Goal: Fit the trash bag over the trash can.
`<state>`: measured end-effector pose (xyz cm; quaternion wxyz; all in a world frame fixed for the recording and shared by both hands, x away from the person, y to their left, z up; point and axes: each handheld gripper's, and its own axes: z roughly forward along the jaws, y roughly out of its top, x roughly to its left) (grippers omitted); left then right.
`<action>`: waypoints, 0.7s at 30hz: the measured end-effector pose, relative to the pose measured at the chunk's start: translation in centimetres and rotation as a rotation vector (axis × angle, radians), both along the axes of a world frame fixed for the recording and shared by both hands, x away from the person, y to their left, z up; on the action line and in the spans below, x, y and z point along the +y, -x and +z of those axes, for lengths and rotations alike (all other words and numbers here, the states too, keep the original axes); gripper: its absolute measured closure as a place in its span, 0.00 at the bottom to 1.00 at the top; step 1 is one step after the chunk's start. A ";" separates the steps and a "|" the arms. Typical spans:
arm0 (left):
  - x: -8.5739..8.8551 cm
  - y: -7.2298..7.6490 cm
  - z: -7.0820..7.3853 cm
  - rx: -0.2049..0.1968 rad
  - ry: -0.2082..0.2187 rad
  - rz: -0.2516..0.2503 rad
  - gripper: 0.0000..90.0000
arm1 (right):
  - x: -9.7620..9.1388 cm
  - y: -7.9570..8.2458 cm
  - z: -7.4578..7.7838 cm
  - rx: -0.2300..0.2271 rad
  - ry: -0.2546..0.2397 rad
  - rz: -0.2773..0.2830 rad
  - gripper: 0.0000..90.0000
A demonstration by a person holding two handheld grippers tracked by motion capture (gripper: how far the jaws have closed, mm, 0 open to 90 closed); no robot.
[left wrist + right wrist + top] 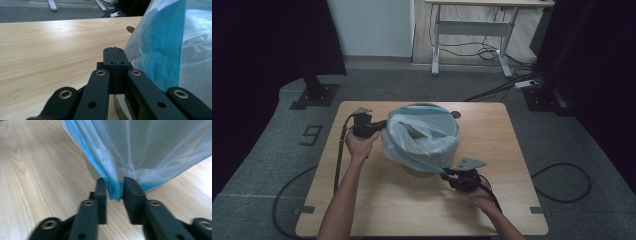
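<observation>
Your left gripper at the bag left side, jaws pressed together, nothing seen between them, your right gripper at the front corner, jaws slightly spread around the blue hem, bag over the bin mid-table

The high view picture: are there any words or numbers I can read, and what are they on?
"9": a big dark numeral on the grey floor mat, left of the table.
No writing can be read on the plastic bag, the bin it lines, or the grippers.
</observation>
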<state>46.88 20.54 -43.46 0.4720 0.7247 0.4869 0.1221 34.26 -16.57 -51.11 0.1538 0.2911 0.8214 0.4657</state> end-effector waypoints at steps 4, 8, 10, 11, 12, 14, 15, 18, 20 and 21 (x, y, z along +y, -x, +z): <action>0.4 0.4 0.3 -0.017 0.018 0.012 1.00 | -2.4 1.0 1.4 -0.026 -0.053 -0.055 0.65; 0.4 0.5 0.8 -0.034 0.029 0.016 1.00 | -4.5 1.5 3.1 -0.066 -0.098 -0.093 0.63; 0.3 0.6 1.3 -0.047 0.024 0.017 1.00 | -6.1 1.1 5.2 -0.121 -0.130 -0.139 0.62; 0.3 0.6 1.4 -0.053 0.031 0.021 1.00 | -6.5 0.7 6.0 -0.135 -0.140 -0.150 0.61; 0.3 0.6 1.5 -0.056 0.039 0.023 1.00 | -6.8 0.2 6.7 -0.141 -0.150 -0.160 0.61; 0.3 0.6 1.7 -0.058 0.041 0.026 1.00 | -7.0 -0.9 8.1 -0.160 -0.158 -0.172 0.60; 0.3 0.6 1.8 -0.061 0.040 0.027 1.00 | -7.0 -1.4 8.7 -0.174 -0.158 -0.175 0.60; 0.2 0.5 2.3 -0.073 0.043 0.029 1.00 | -6.6 -2.8 10.0 -0.194 -0.154 -0.183 0.59; 0.1 0.5 2.8 -0.080 0.040 0.025 1.00 | -6.3 -3.7 10.6 -0.193 -0.161 -0.191 0.59; 0.1 0.4 3.0 -0.086 0.039 0.023 1.00 | -6.2 -4.0 10.7 -0.191 -0.164 -0.191 0.59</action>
